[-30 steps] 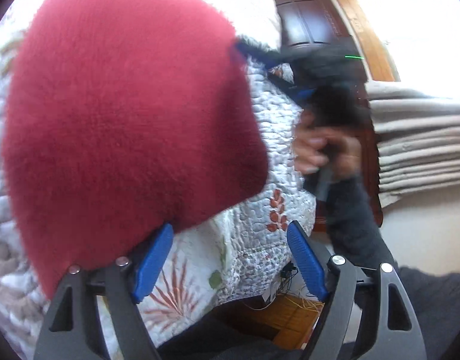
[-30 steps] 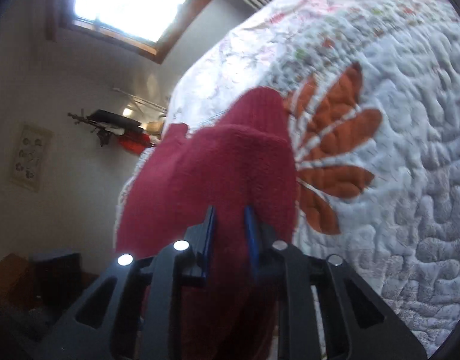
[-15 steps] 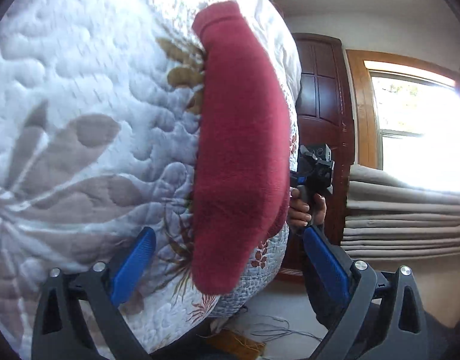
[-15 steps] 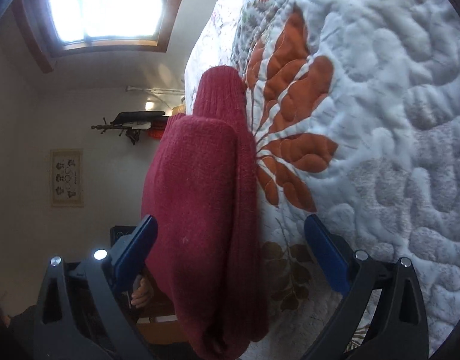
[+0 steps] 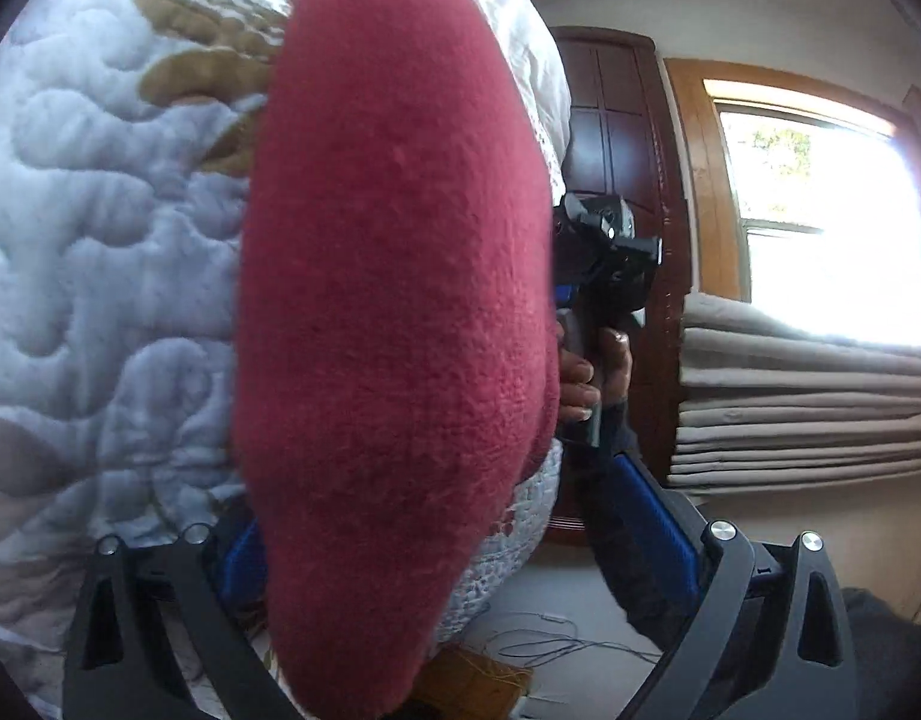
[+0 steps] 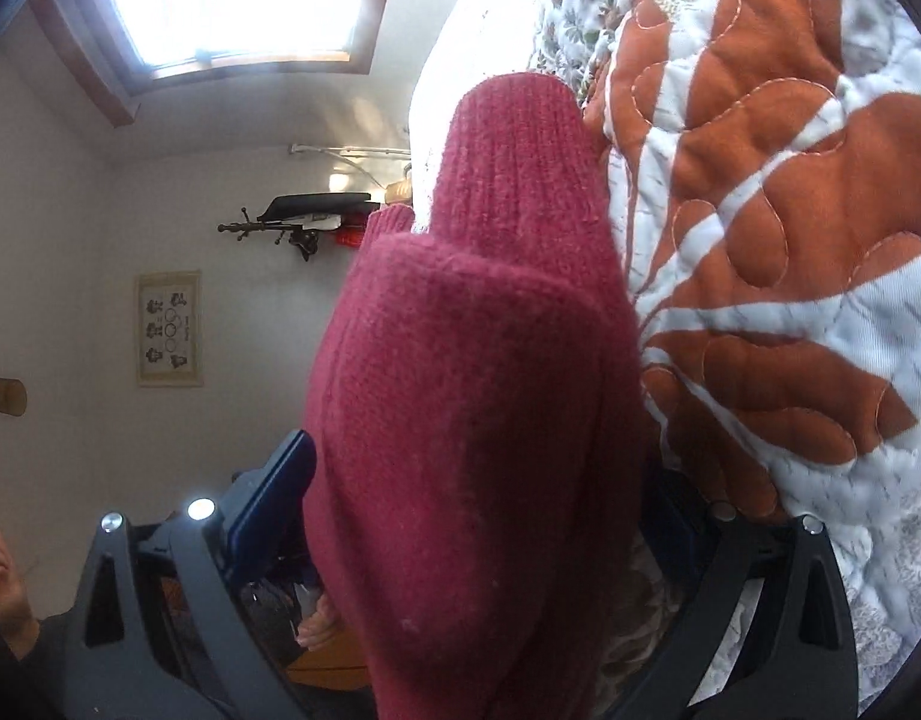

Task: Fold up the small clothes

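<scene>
A dark red knit garment (image 5: 394,300) lies folded on the quilted bedspread (image 5: 100,240), close to the bed's edge. My left gripper (image 5: 454,546) is open, and the near end of the garment sits between its blue pads. A hand holds my right gripper (image 5: 604,252) at the garment's far side. In the right wrist view the same garment (image 6: 478,390) fills the middle, ribbed cuff pointing away. My right gripper (image 6: 481,510) is open around it. Its right finger is mostly hidden behind the fabric, against the quilt (image 6: 790,240).
Beyond the bed's edge are a dark wooden door (image 5: 616,138), a bright window (image 5: 820,228) with a folded beige blind (image 5: 802,402), and loose cables on the floor (image 5: 556,642). A wall rack (image 6: 304,219) and a framed picture (image 6: 169,327) hang on the far wall.
My right gripper, shut on the garment a second ago, has opened. Both grippers have since moved in closer, so the garment now lies between their fingers.
</scene>
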The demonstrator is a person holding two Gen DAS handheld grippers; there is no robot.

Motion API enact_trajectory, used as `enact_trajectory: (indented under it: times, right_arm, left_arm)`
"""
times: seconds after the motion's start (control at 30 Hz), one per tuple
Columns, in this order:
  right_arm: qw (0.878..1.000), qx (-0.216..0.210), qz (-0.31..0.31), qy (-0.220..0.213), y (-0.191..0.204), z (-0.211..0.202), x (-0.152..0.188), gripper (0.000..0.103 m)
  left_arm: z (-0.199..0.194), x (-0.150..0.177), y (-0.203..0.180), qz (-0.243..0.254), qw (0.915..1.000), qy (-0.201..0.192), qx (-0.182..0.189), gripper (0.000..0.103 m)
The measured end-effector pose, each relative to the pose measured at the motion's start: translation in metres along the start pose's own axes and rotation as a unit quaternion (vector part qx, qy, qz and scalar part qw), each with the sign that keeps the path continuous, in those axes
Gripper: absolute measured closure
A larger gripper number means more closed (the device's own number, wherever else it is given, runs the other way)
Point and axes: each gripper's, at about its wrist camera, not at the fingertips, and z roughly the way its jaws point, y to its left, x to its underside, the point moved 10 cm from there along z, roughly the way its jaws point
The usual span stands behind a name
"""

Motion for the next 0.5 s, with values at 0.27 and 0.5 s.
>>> enact_trajectory:
  times: [0.27,0.5]
  right_arm:
    - [0.999,0.007,-0.036,-0.009,0.025,-0.001,0.004,0.005]
    - [0.998,0.047,-0.039,-0.006,0.023,0.018,-0.002,0.005]
  left_arm:
    - [0.008,-0.001,-0.004,-0.022,0.9972,-0.005,-0.071,0.007]
    - [0.015,-0.006,0.005,-0.024,0.9977,-0.002,-0.064,0.026]
